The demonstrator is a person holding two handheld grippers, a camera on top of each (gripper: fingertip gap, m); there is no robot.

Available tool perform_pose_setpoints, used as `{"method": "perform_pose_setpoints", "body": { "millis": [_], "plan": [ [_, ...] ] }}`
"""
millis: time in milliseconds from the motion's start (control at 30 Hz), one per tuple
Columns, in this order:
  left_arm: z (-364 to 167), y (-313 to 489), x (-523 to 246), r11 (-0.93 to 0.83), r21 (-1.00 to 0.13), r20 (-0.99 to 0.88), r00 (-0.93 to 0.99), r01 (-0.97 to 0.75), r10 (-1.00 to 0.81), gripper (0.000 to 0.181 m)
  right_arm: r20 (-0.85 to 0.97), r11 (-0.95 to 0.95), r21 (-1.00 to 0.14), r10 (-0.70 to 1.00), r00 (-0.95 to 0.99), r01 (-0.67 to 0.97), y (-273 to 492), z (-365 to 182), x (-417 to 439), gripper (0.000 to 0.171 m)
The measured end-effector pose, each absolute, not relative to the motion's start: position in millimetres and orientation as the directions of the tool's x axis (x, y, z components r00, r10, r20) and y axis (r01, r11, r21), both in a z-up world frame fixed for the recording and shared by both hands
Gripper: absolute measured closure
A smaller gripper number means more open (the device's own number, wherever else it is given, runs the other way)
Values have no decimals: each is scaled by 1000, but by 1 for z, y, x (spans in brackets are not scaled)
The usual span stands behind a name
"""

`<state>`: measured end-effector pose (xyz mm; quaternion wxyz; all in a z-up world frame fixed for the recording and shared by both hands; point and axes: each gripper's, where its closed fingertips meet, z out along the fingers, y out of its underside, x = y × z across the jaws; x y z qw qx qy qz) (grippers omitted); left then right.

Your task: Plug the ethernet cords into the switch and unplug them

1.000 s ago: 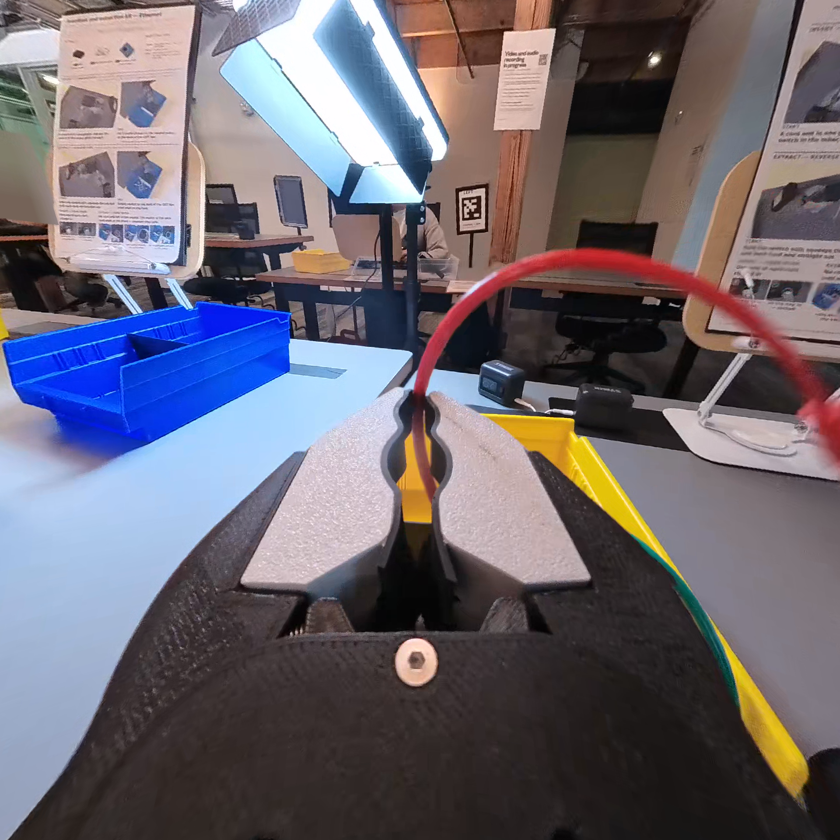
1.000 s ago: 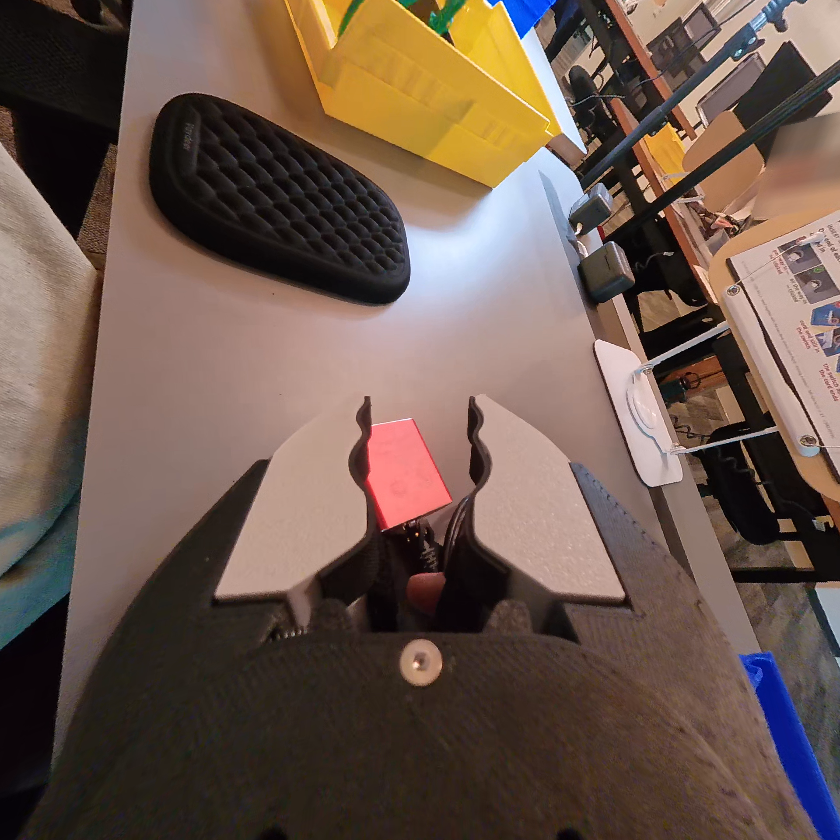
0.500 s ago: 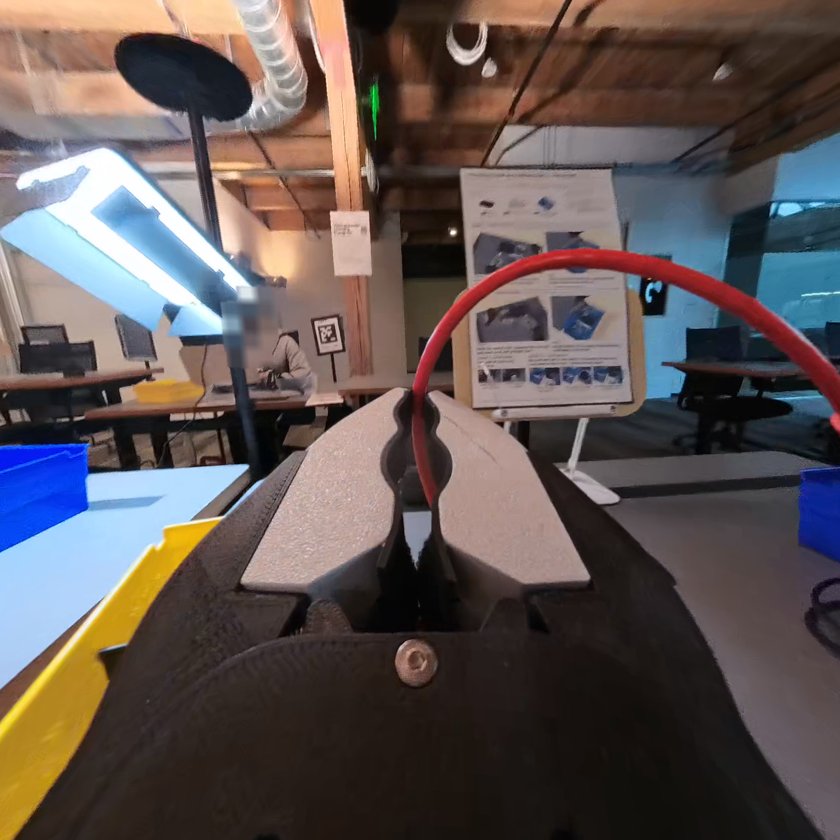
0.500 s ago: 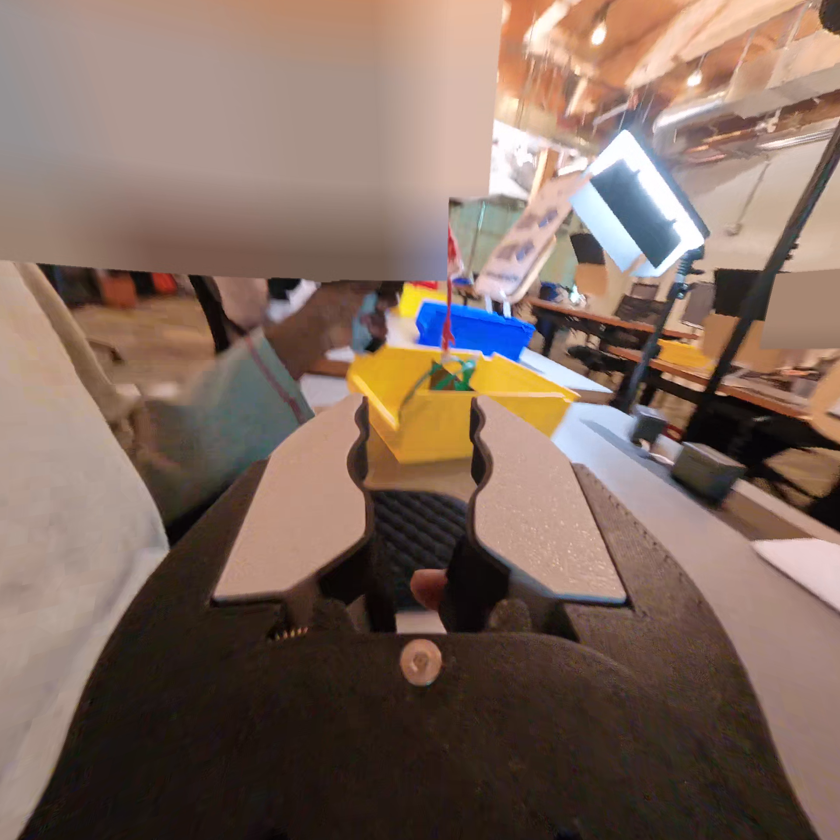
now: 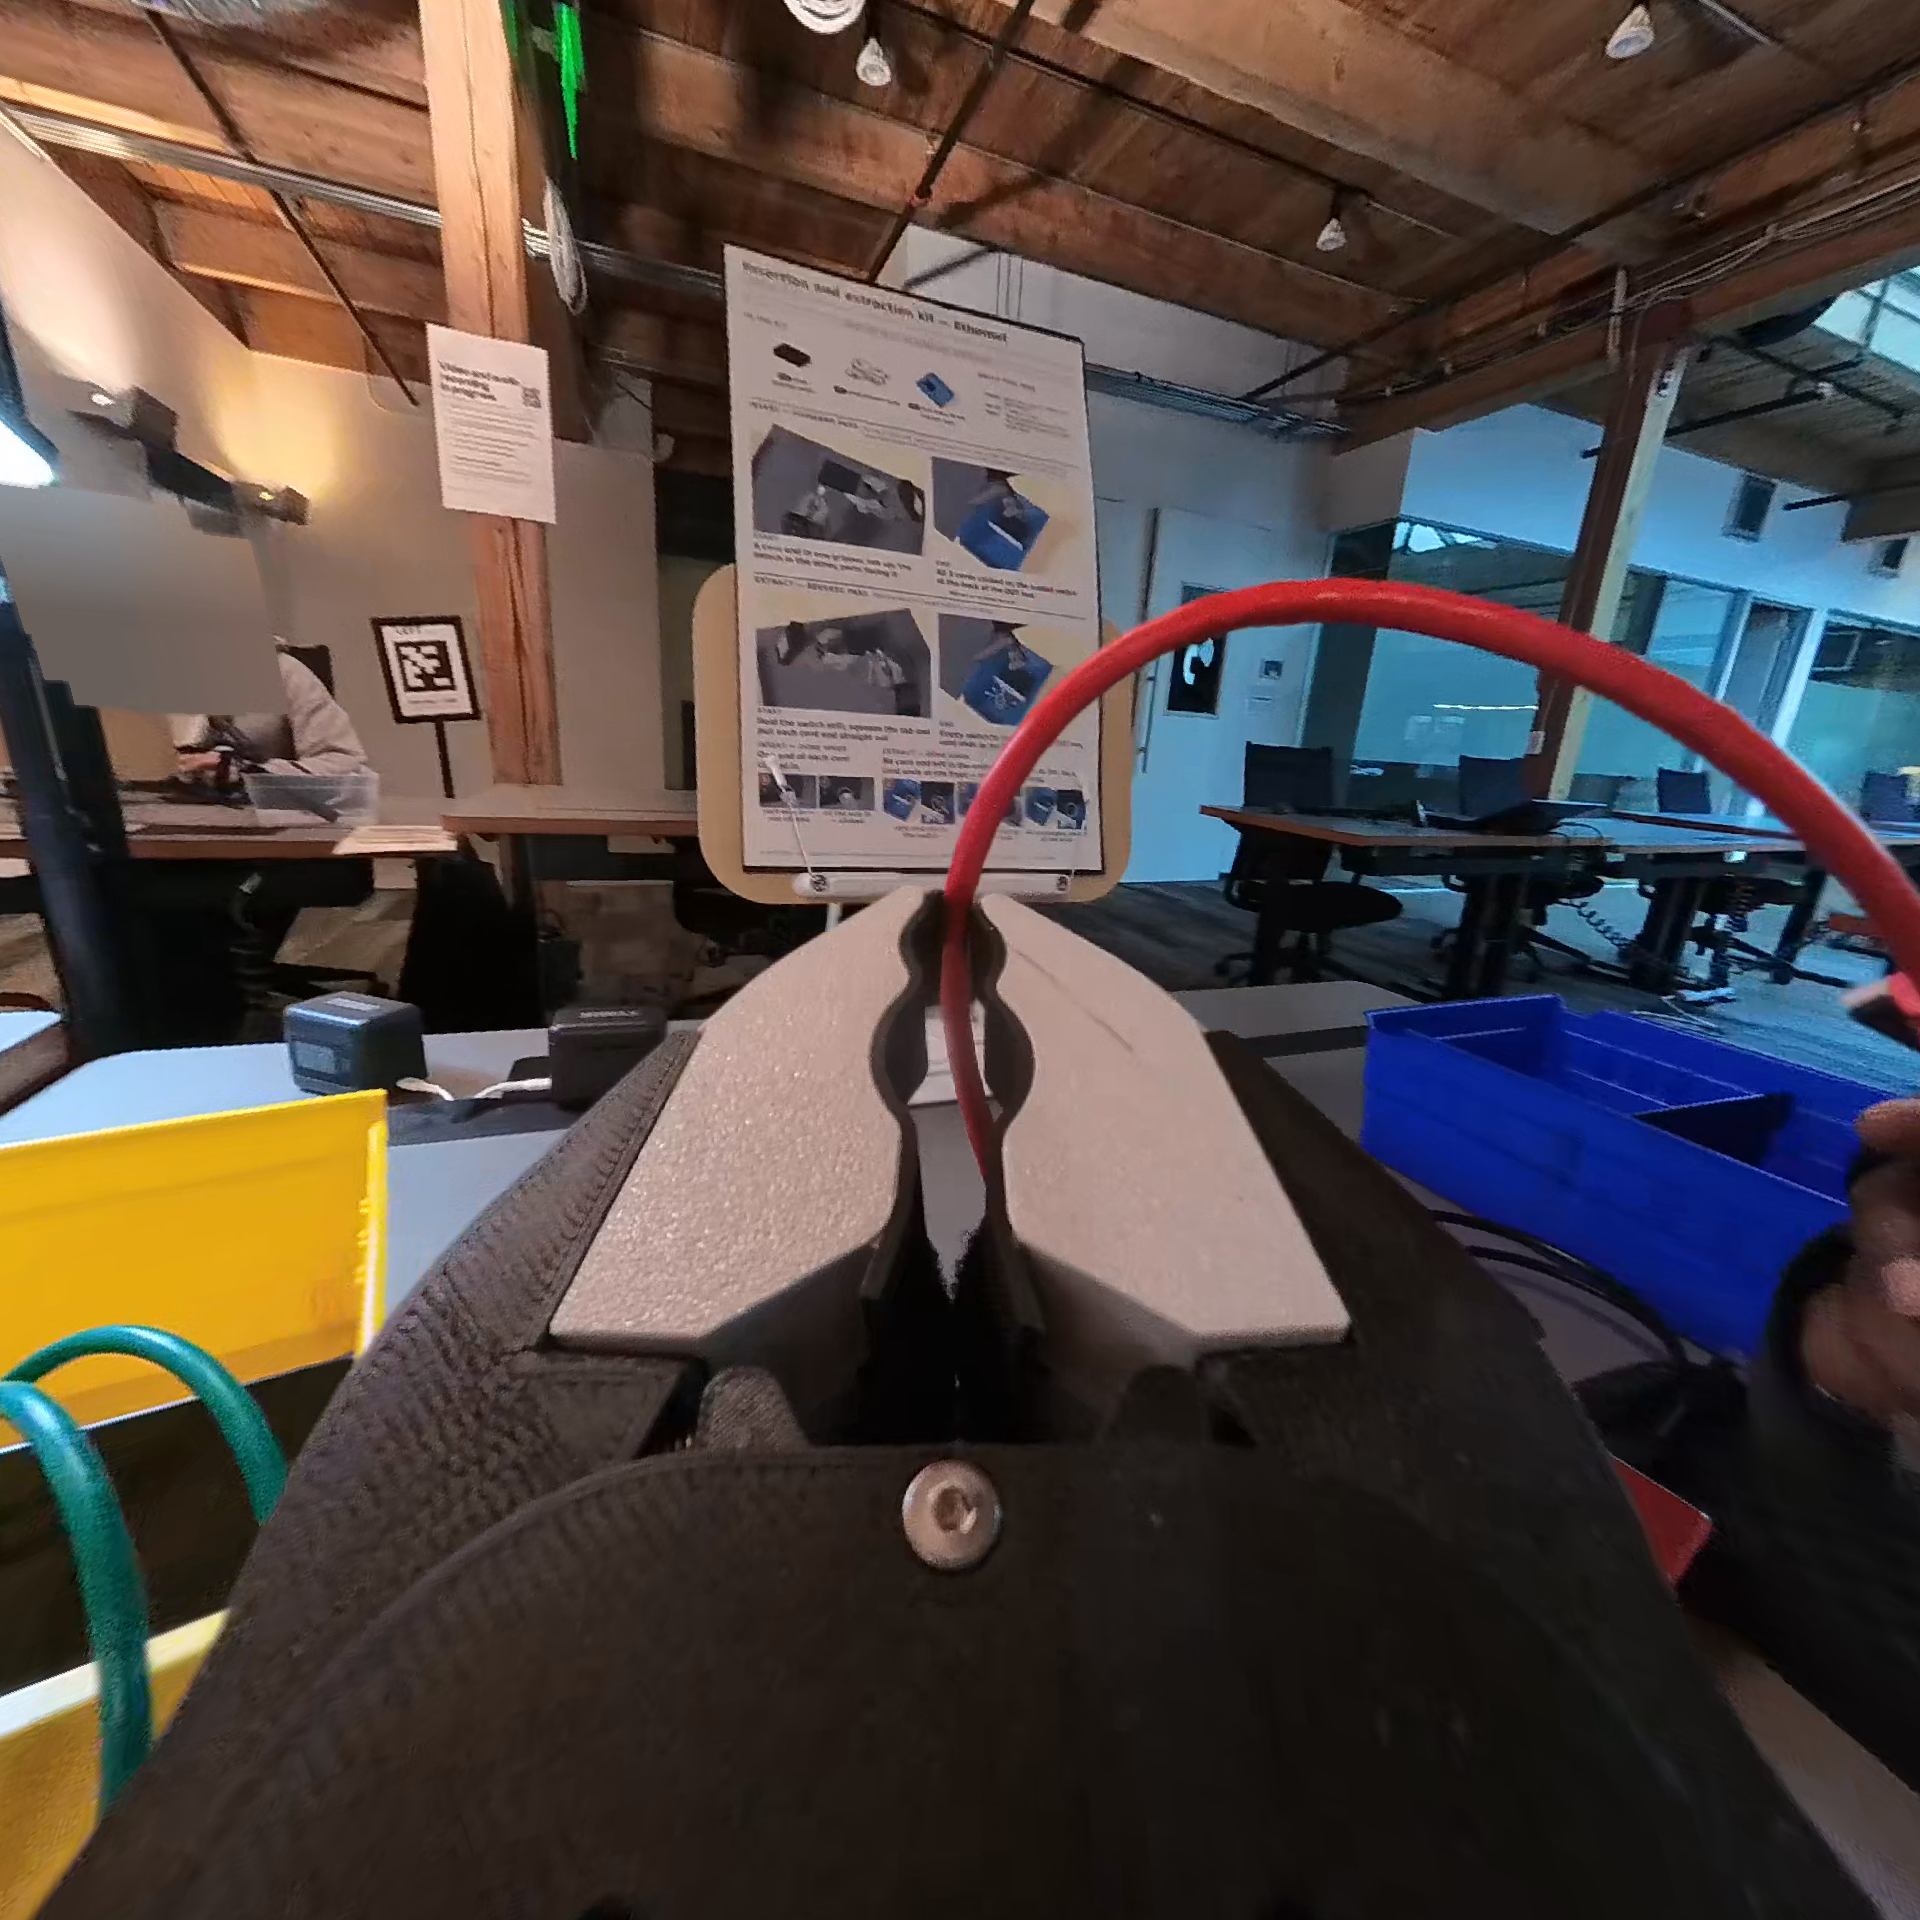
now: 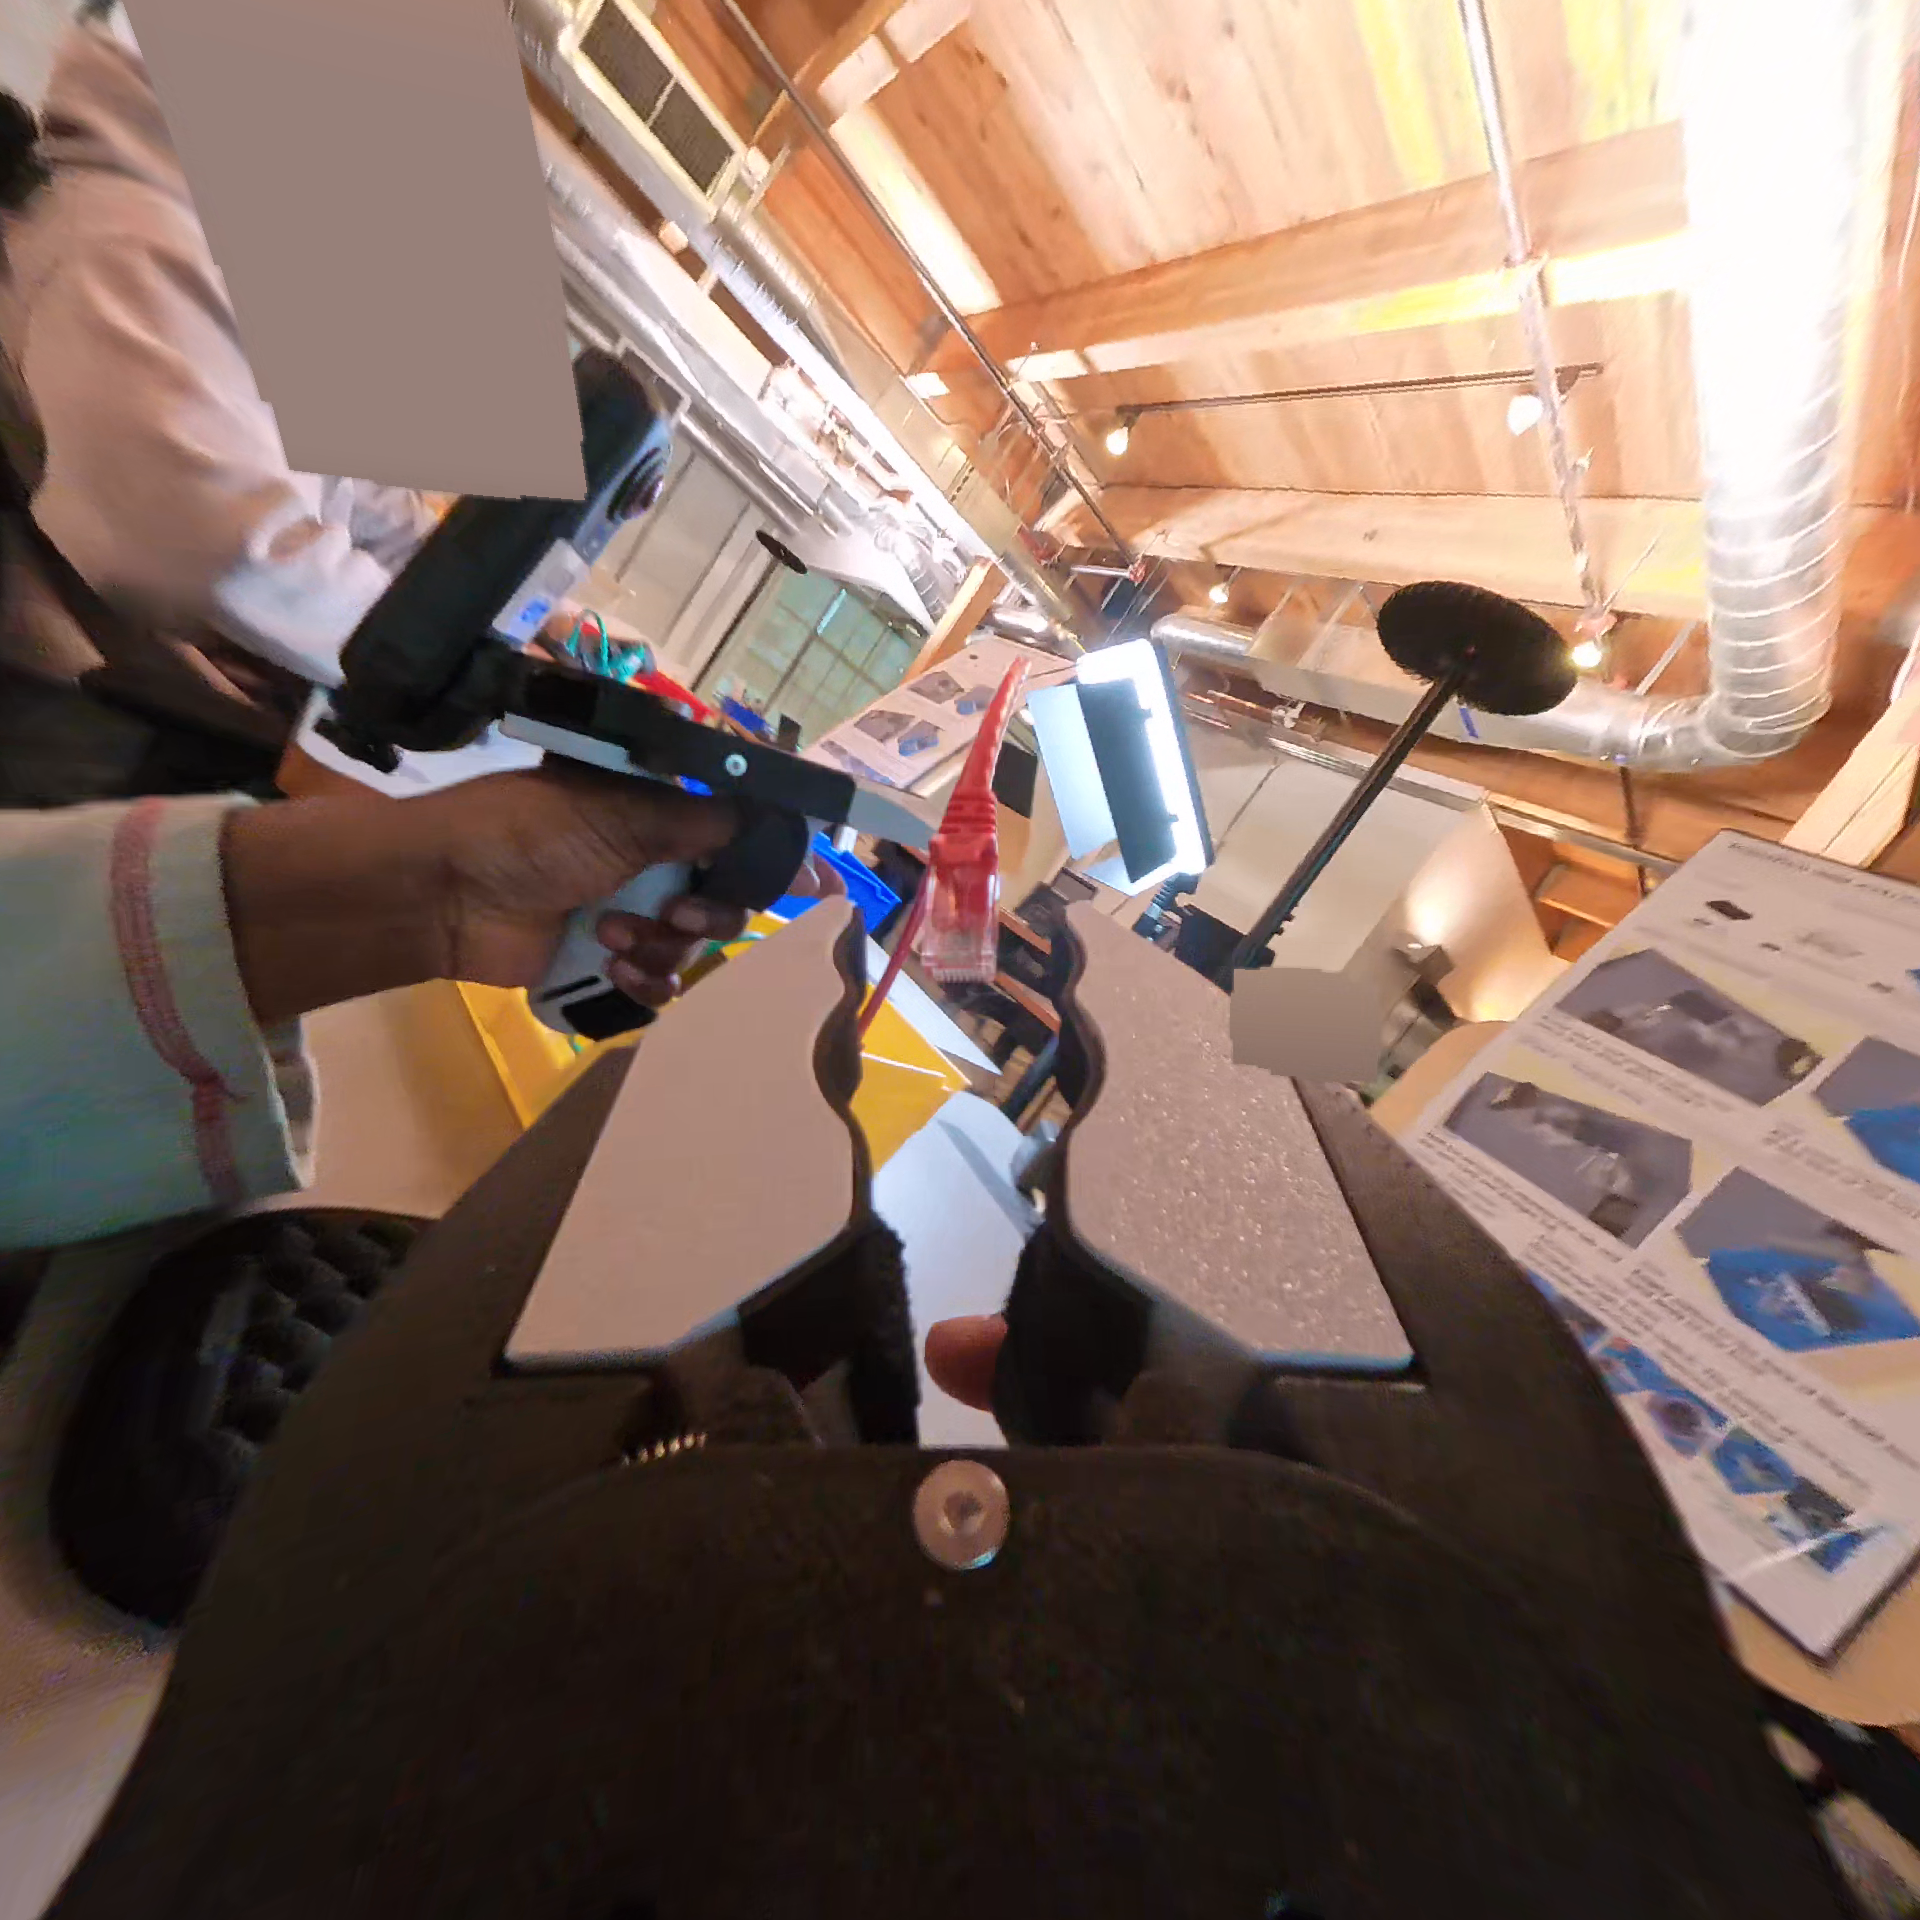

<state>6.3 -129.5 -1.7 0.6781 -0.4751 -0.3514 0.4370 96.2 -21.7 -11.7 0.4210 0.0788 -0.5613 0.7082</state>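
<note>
We are pinching the red cord (image 5: pixel 1226 644) in the left gripper (image 5: pixel 961 935), its fingers pressed together on the cable, which is arching up and over to the right and ending in a clear plug (image 6: pixel 958 940). That plug is hanging just beyond the tips of the right gripper (image 6: pixel 956 935), whose fingers are spread with nothing between them. We are judging the step as a handover of the plug end: we should be bringing the right fingers around the plug body behind the clip, squarely, so the latch tab is staying free, and closing only when the plug is sitting between the pads. The springy cable could be swinging the plug aside, so the left gripper should be holding steady. The switch is not clearly showing anywhere; a red flat thing (image 5: pixel 1662 1527) near the right edge may be it, we cannot tell. Near left, a yellow bin (image 5: pixel 187 1226) is holding a green cord (image 5: pixel 94 1538) looping out of it. Far right, a blue bin (image 5: pixel 1538 1132) with dividers is looking empty as far as we can see.
</note>
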Motion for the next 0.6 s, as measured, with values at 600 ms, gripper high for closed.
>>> {"method": "perform_pose_setpoints", "body": {
  "millis": [600],
  "plan": [
    [11, -75, 123, -122, -900, -431, 807, -420, 403, 118, 251, -71, -965, 15, -968, -252, 10, -45, 115, 158]
  ]
}}
